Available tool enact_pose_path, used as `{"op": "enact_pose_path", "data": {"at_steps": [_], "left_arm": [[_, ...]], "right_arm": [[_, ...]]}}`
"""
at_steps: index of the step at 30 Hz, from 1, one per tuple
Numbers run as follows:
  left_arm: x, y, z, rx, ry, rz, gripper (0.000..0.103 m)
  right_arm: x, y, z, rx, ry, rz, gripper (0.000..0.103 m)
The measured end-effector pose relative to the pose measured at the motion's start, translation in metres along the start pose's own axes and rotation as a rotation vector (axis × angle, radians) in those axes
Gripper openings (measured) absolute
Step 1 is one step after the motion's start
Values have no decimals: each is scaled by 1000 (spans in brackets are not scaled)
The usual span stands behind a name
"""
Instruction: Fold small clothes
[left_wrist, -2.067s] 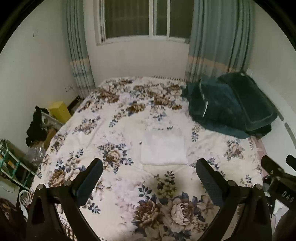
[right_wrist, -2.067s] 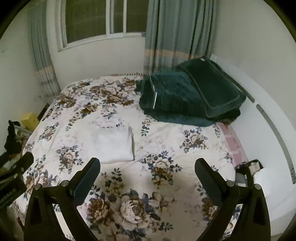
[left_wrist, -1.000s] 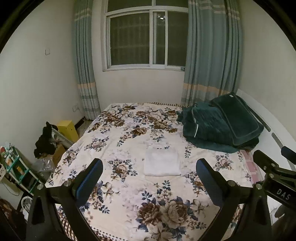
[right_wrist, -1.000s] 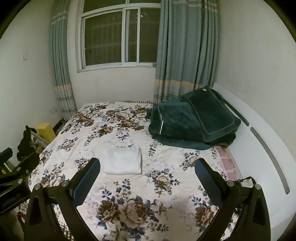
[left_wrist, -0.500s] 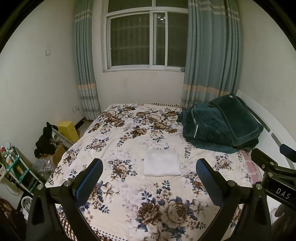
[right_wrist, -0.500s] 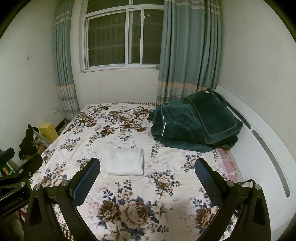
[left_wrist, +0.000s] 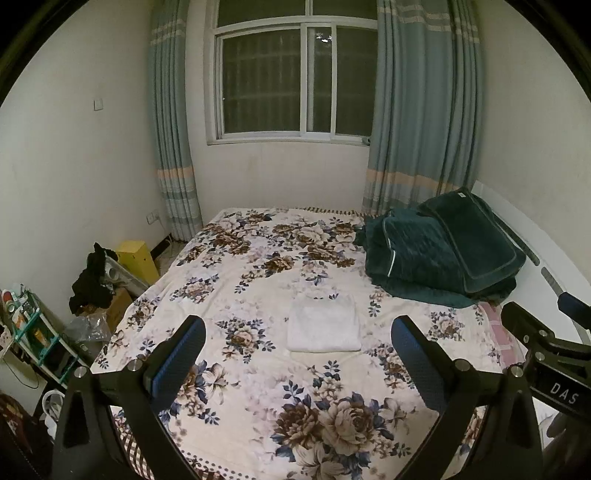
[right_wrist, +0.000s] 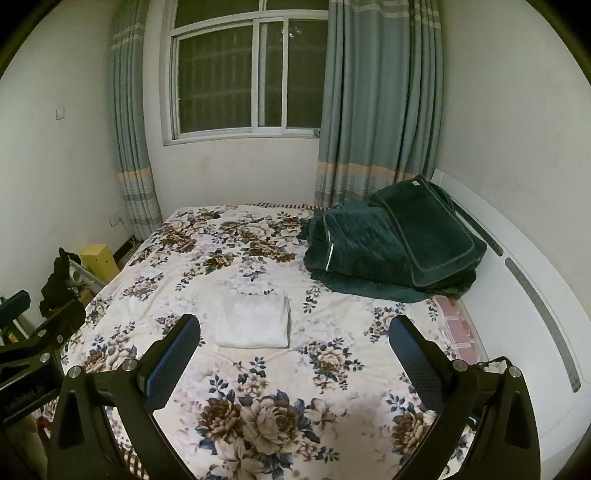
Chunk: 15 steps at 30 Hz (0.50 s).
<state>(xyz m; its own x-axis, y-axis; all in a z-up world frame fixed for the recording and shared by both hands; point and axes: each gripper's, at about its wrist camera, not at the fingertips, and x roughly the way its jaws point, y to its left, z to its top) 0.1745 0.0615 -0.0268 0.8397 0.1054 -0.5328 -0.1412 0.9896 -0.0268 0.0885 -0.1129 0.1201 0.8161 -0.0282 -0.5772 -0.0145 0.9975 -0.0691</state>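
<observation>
Both cameras now sit farther back and higher than they did two seconds ago: the window and curtains, cut off at the top edge then, fill the upper half of each frame, and the whole floral bedspread (left_wrist: 258, 280) comes into view. The white folded garment (left_wrist: 324, 328) has shrunk toward the centre of the left wrist view and lies just left of centre in the right wrist view (right_wrist: 253, 320), a neat flat rectangle on the bed, well apart from both tools. The left gripper (left_wrist: 298, 360) hangs at the bottom of its frame with jaws spread wide and nothing between them; the right gripper (right_wrist: 294, 356) is the same, wide and empty, and its body also shows at the right edge of the left view. The dark green quilt (right_wrist: 391, 247) stays heaped at the right of the bed. This retreat, with the piece left squared up, suggests this garment's fold is finished.
</observation>
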Motion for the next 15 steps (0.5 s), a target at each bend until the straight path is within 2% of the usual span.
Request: {"op": "enact_pose_path", "data": {"at_steps": [15], "left_arm": [[-2, 0, 10, -2, -11, 2, 103]], "right_arm": [[1, 1, -2, 0, -1, -1, 103]]}}
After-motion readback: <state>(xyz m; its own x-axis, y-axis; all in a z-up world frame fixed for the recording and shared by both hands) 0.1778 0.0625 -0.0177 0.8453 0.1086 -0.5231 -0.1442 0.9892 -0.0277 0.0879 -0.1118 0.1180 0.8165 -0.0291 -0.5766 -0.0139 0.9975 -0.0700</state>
